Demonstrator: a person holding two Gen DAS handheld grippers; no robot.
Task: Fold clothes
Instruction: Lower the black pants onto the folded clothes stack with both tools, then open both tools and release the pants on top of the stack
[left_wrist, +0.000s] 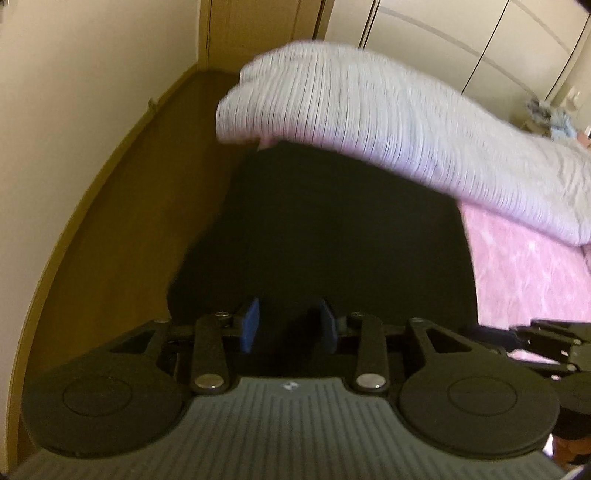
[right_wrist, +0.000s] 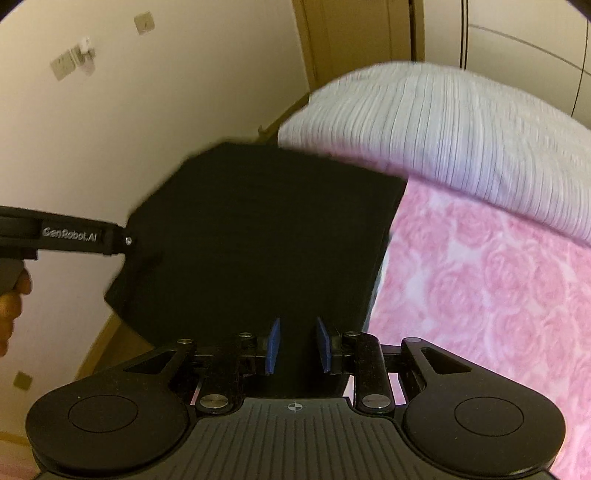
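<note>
Right wrist: both tools apart, maybe loosely round black garment edge, pink bedding alongside.

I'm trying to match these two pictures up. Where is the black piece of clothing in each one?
Left wrist view: the black garment fills the middle, running from the gripper's fingers up to the striped pillow.
Right wrist view: the black garment sits centre-left, just ahead of the fingers, with the pink flowered bedcover to its right.
Shared landmark: the striped pillow, lying at the garment's far edge in both.
</note>
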